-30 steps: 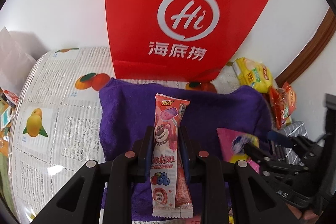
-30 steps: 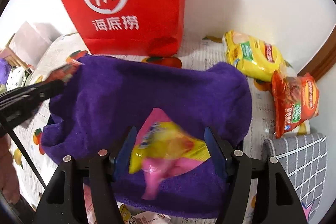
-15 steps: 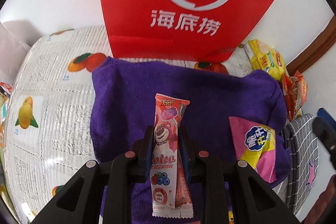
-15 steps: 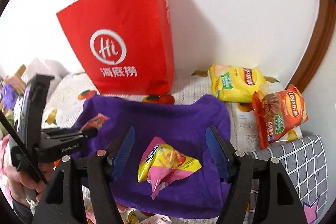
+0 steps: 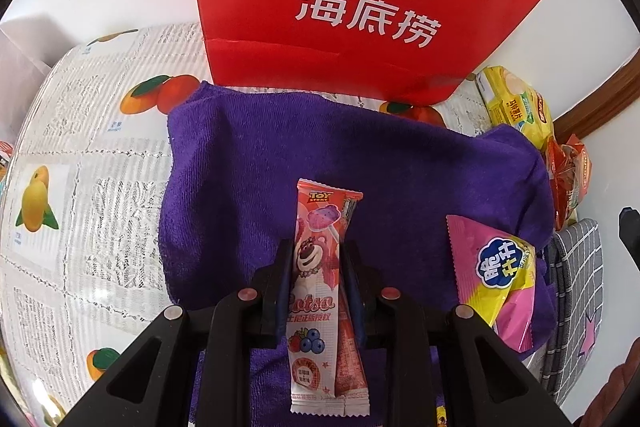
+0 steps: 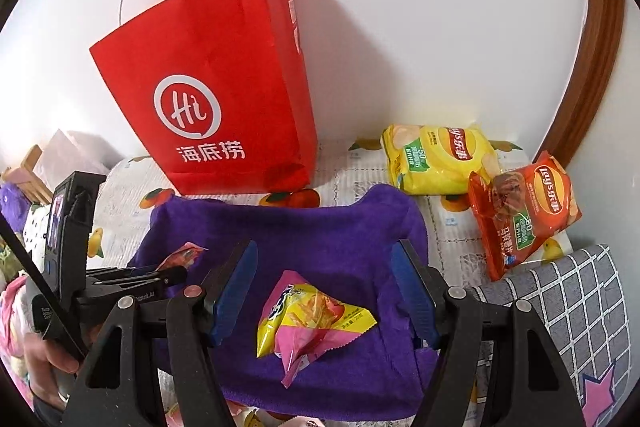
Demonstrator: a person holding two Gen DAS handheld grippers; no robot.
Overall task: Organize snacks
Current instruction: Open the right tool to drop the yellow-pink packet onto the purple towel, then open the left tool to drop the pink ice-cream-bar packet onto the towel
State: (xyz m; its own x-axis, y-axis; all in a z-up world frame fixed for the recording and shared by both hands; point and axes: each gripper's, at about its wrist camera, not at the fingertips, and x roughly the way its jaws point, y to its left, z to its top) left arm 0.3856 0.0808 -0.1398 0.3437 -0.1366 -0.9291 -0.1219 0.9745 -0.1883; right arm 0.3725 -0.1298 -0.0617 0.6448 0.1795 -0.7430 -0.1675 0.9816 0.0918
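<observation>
Right gripper (image 6: 324, 291) has let go, fingers now spread and backed off the pink-yellow snack bag (image 6: 316, 319) left at 5 o'clock on the purple towel (image 5: 360, 163); left gripper (image 5: 320, 267) still clamps the Lotso stick (image 5: 320, 267), likely placed next.

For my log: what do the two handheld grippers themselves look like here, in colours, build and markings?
Both match: the left gripper and right gripper have matte black angular frames with triangular cut-outs, round silver rivets at the joints, and blue ribbed pads lining the fingers. From the right wrist view, the left gripper's body carries small white lettering, too small to read.
</observation>
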